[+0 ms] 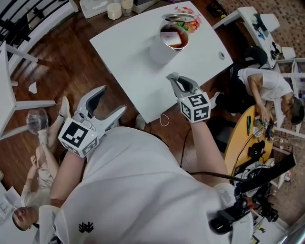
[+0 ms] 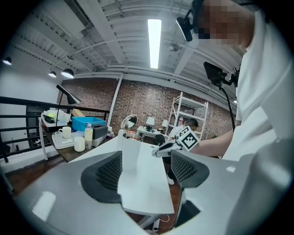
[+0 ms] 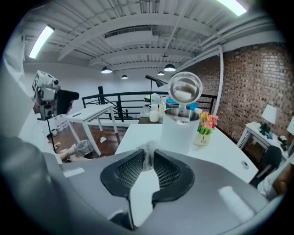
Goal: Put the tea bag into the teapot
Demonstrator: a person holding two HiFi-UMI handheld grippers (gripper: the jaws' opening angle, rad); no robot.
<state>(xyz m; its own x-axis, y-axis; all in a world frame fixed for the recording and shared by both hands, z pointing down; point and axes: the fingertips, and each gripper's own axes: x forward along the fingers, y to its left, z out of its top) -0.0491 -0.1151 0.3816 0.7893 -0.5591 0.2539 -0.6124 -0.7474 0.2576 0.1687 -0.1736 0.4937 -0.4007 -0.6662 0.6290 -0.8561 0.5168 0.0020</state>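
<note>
The teapot is a white cylinder with a metal rim and its lid tipped open, standing at the far side of the white table. Dark liquid shows inside it. My right gripper hovers over the table's near edge, short of the teapot. Its jaws are shut on a small, pale, translucent tea bag, whose top pokes out between the pads. My left gripper is off the table to the left, above the wooden floor, open and empty. In the left gripper view the teapot stands beyond the open left gripper.
A small vase of flowers stands right beside the teapot. A tray with cups sits on a dark table behind. A person sits on the floor at the left; another bends over a round wooden table at the right.
</note>
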